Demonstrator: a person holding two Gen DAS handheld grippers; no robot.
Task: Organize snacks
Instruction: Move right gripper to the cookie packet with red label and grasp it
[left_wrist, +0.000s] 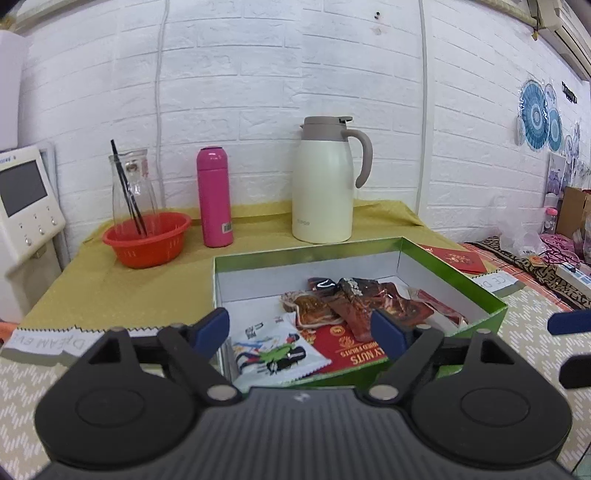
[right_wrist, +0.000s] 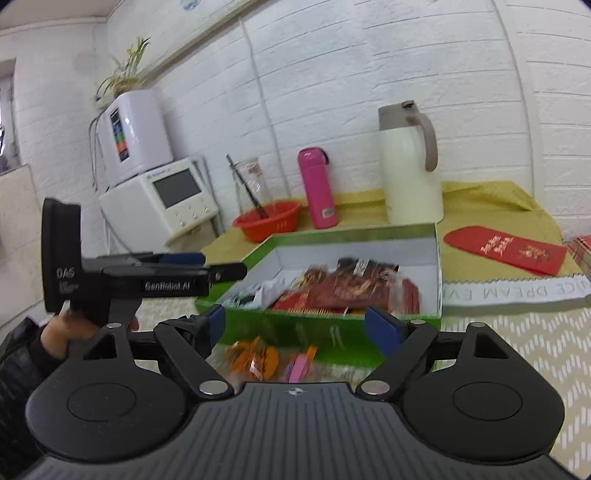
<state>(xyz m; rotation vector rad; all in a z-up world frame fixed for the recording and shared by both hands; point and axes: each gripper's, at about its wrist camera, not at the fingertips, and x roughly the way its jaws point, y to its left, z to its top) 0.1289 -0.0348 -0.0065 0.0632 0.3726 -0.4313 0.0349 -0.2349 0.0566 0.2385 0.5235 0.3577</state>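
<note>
Your left gripper (left_wrist: 301, 334) and right gripper (right_wrist: 295, 326) both gape wide, gripping nothing, while the snack packets (left_wrist: 354, 306) lie inside the green box (left_wrist: 476, 291), with loose candies (right_wrist: 258, 360) outside its front wall.

Your left tongs (left_wrist: 301, 334) stand wide apart with nothing between their blue pads, hovering at the near edge of the green box (left_wrist: 476, 286). Inside it lie dark red snack packets (left_wrist: 354, 299), a red nut pack (left_wrist: 345, 349) and a white cartoon sachet (left_wrist: 275, 350) (its print is too small to read). Behind the box, on the yellow-covered table (left_wrist: 110, 291), you have a cream thermal jug (left_wrist: 323, 184), a pink flask (left_wrist: 214, 197) and a red basket (left_wrist: 147, 238). The other tongs (left_wrist: 570, 343) show at the right edge.
</note>
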